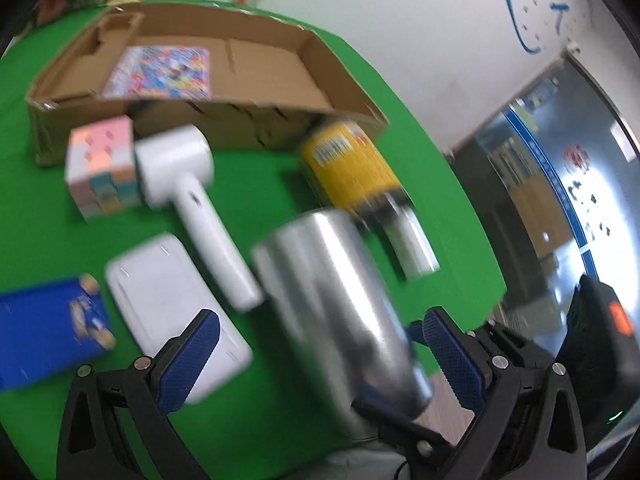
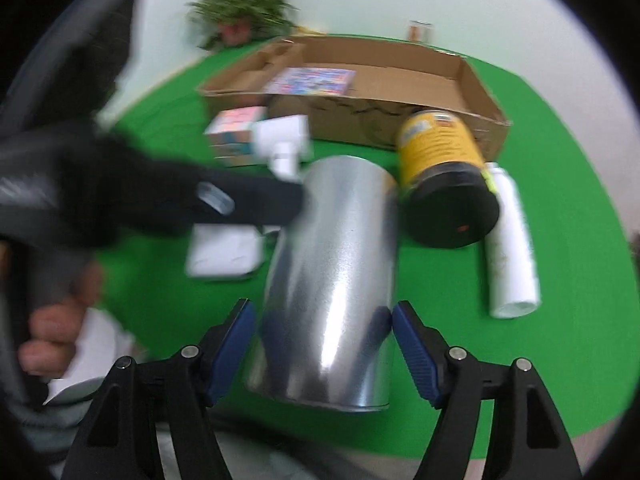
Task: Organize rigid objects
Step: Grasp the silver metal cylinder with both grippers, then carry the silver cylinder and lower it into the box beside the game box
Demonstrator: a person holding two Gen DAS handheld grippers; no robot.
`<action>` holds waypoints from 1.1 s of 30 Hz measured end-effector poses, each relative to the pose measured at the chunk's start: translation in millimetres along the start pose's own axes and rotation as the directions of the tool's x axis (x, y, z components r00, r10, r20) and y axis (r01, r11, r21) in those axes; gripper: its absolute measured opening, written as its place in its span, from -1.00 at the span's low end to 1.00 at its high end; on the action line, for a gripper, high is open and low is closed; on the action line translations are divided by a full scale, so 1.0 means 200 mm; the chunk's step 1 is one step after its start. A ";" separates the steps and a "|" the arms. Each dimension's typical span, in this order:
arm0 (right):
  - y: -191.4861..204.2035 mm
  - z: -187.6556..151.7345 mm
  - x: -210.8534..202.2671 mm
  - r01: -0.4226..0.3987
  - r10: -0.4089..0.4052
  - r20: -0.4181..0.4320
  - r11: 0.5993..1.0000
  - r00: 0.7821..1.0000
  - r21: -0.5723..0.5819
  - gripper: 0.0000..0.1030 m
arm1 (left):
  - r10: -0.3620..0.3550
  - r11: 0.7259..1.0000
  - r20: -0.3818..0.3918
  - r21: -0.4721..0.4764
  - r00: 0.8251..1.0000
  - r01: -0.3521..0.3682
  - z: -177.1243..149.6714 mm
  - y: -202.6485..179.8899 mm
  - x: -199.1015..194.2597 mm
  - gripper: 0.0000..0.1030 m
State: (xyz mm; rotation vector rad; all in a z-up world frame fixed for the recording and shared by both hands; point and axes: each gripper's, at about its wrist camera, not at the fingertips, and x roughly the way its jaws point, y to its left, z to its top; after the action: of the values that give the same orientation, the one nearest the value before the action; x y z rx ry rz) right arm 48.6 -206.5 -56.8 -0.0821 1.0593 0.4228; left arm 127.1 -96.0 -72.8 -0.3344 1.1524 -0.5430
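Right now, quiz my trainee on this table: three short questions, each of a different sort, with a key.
1. True or false: the box is empty.
2. Which tongs grip the silver can? A: left tongs. B: right tongs.
3. Fill in: the yellow jar has a ___ lid.
Key: 1 false, a colourful book lies in it; 2 B; 3 black.

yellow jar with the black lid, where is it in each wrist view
Left wrist: yellow jar right of centre, upper half, lying just before the cardboard box.
Right wrist: yellow jar upper right of centre, black lid toward the camera.
Shared landmark: the silver can just below it in both.
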 end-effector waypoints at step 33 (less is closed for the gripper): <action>-0.17 0.04 0.32 -0.329 0.366 -0.128 0.913 0.922 0.240 0.72 | -0.080 0.976 -0.153 -0.214 0.985 0.047 -0.16 0.09 0.19 0.64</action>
State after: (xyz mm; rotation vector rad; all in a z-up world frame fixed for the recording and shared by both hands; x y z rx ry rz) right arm 94.6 -216.7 -112.1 0.2731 1.2892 0.6297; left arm 113.5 -101.9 -123.5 -0.5180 1.3631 -0.5124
